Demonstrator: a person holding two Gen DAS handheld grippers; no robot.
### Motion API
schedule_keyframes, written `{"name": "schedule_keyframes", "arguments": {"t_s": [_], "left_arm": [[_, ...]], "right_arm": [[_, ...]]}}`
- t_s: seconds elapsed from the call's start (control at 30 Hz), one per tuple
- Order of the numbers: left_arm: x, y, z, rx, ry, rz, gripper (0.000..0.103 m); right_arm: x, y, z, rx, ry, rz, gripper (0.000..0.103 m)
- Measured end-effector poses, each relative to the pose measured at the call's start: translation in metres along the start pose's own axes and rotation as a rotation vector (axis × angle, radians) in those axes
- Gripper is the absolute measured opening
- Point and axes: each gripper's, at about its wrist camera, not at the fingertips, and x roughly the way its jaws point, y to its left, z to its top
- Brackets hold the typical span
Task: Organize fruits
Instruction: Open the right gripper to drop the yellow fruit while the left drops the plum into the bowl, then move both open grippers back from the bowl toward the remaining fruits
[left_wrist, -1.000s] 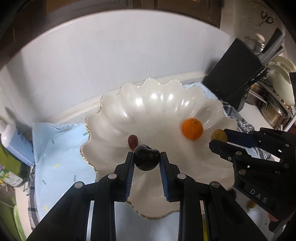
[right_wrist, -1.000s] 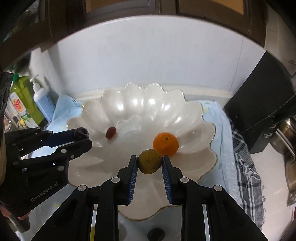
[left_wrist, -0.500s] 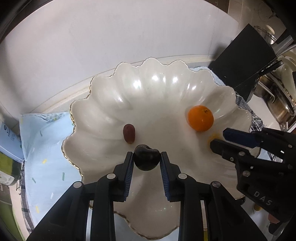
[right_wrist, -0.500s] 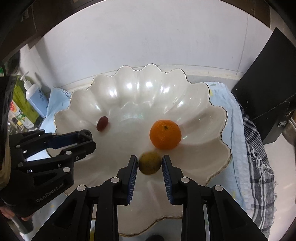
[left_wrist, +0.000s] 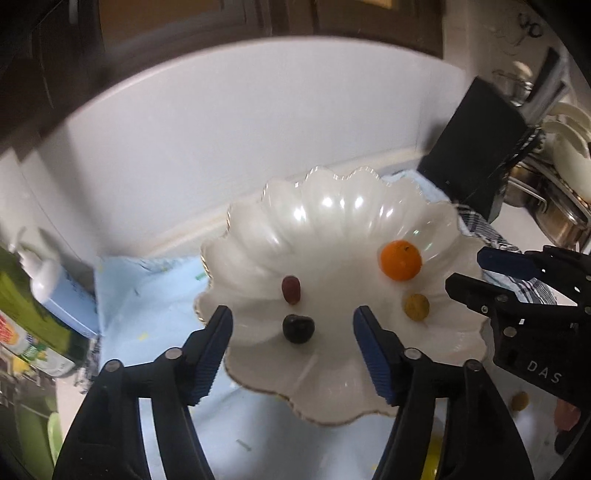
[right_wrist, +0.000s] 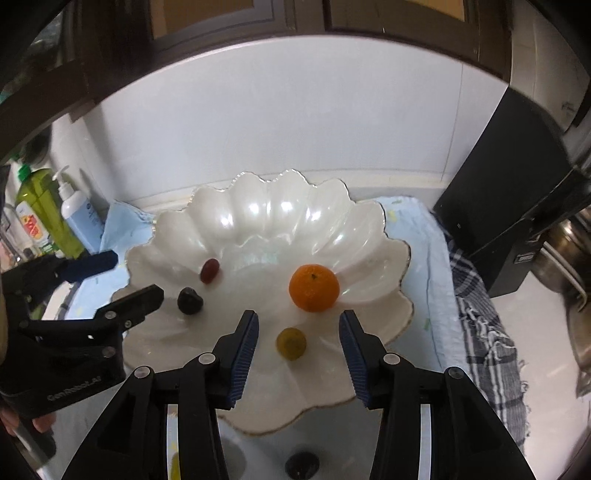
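Observation:
A white scalloped bowl (left_wrist: 332, 221) (right_wrist: 280, 206) with a gold rim holds an orange (left_wrist: 400, 260) (right_wrist: 314, 288), a red grape (left_wrist: 291, 290) (right_wrist: 209, 270), a dark plum (left_wrist: 298, 328) (right_wrist: 189, 301) and a yellow-green fruit (left_wrist: 416, 306) (right_wrist: 291, 343). My left gripper (left_wrist: 293, 325) hangs over the plum, its jaws opening, pads clear of it. My right gripper (right_wrist: 298, 332) hangs over the yellow-green fruit, jaws opening, not touching it. Each gripper shows in the other's view: the right gripper (left_wrist: 476, 273), the left gripper (right_wrist: 122, 277).
The bowl stands on a light blue cloth (left_wrist: 147, 295) (right_wrist: 424, 236) against a white wall. A black knife block (left_wrist: 476, 155) (right_wrist: 517, 206), a checked towel (right_wrist: 480, 321) and pots (left_wrist: 546, 206) are at the right. Bottles (right_wrist: 55, 214) (left_wrist: 40, 295) stand at the left. More fruit (left_wrist: 520, 400) (right_wrist: 302, 465) lies near the front.
Both grippers opened and let go: the plum and the yellow-green fruit now lie in the bowl. Both grippers drew back from the bowl a little.

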Motion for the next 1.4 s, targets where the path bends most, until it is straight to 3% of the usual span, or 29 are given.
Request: {"name": "schedule_keyframes", "arguments": {"t_s": [0.13,0.6,1.1,1.4], "left_arm": [[-0.026,-0.001,-0.004,0.017,-0.06,0.018,0.072],[-0.099,-0.006,-0.03,-0.015,-0.177,-0.031,0.072],[-0.152,-0.011,-0.065,-0.031,-0.24,-0.055,0.073],[-0.164,-0.017,-0.093,-0.009,-0.278,-0.053,0.073]], "right_arm": [[-0.016,0.006,-0.006,-0.022,-0.025,0.002,0.047],[-0.092,0.022,-0.028,-0.028,-0.173,0.001,0.047],[-0.14,0.042,-0.066,-0.016,-0.244,-0.023,0.047],[-0.144,0.046,-0.095,-0.011,-0.214,-0.044,0.047]]}}
